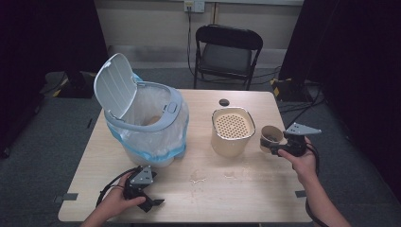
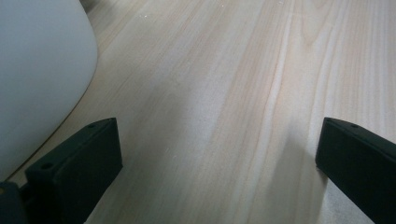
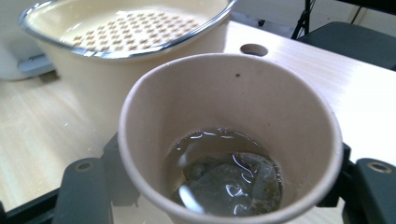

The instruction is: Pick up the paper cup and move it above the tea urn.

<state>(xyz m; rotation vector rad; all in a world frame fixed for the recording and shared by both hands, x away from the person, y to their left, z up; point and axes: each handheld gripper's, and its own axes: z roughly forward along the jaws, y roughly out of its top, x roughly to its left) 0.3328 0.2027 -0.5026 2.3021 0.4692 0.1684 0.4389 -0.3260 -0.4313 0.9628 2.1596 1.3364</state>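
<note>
Holding the paper cup (image 3: 229, 140) upright, the right gripper (image 1: 283, 146) is clamped; the strainer pot (image 1: 231, 130) stands just left (left gripper (image 1: 144, 196) idle, jaws apart).

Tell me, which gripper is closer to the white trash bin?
Left. The left gripper sits just in front of the bin; the right gripper holds a paper cup beyond the strainer pot.

Dim surroundings, soft shadows, blurred close-ups
</note>
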